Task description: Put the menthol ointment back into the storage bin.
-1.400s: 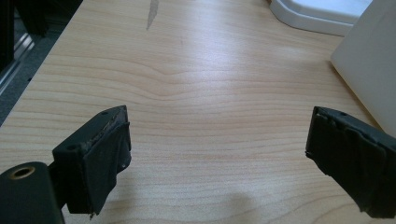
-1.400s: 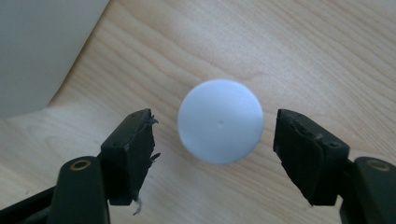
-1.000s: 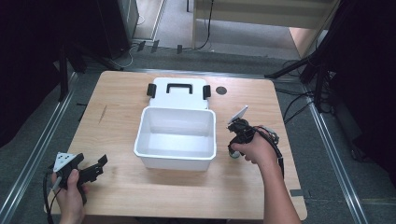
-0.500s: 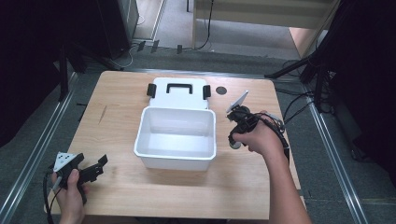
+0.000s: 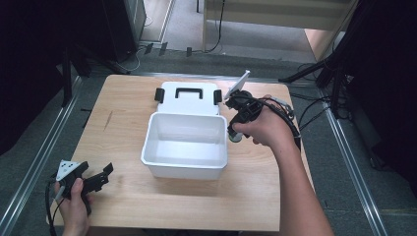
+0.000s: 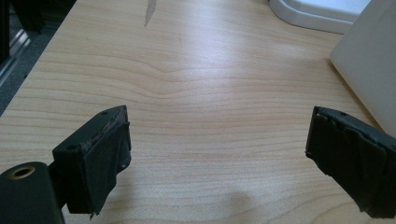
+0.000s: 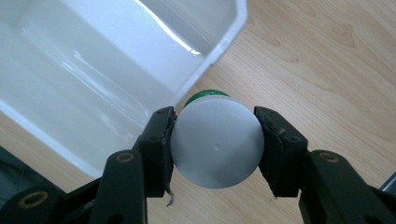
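My right gripper (image 7: 215,133) is shut on a round container with a white lid and a green body (image 7: 214,144). It holds the container in the air just outside the right rim of an open white bin (image 7: 93,79). In the high view the container (image 5: 235,137) hangs under the right hand beside the bin's (image 5: 184,167) right wall. The bin looks empty inside. At the table's near left corner my left gripper (image 5: 104,176) rests low, its jaws wide open over bare wood (image 6: 217,140).
The bin's white lid (image 5: 187,101), with a black handle and black side clips, lies flat behind the bin. The wooden table (image 5: 147,201) ends close to the left hand. Metal floor rails run along both sides of the table.
The right hand has lifted the container off the table and carried it up beside the bin's right rim. The left hand has stayed where it was.
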